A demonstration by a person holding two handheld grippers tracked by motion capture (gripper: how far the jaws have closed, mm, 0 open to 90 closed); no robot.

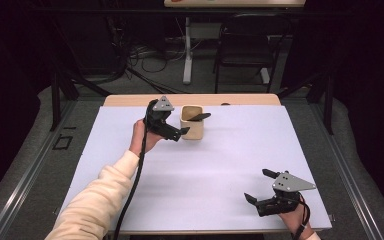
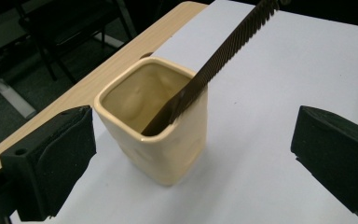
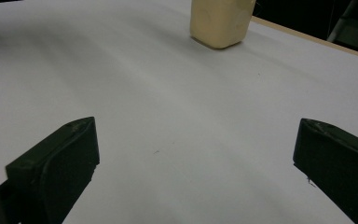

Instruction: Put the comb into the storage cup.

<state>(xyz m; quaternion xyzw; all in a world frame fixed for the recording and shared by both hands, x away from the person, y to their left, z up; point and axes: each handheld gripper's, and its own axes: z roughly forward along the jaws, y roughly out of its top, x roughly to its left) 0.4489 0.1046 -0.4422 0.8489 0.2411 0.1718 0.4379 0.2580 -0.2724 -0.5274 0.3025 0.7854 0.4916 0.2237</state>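
1. My left gripper [image 1: 182, 131] sits just left of the cup [image 1: 192, 123], jaws spread wide, empty.
2. My right gripper [image 1: 258, 186] rests near the table's [image 1: 220, 165] front right corner, jaws apart.
3. A comb [image 2: 214, 65] leans in the cup; its top end is cut off in the left gripper view.

There is one yellow cup [image 1: 192, 129], right in front of the left claw [image 1: 184, 132]. One black comb [image 1: 198, 117] stands in the cup. There are two claws: the left one and the right claw [image 1: 259, 186], which is far from the cup. There is one worktop [image 1: 220, 165] under them all.
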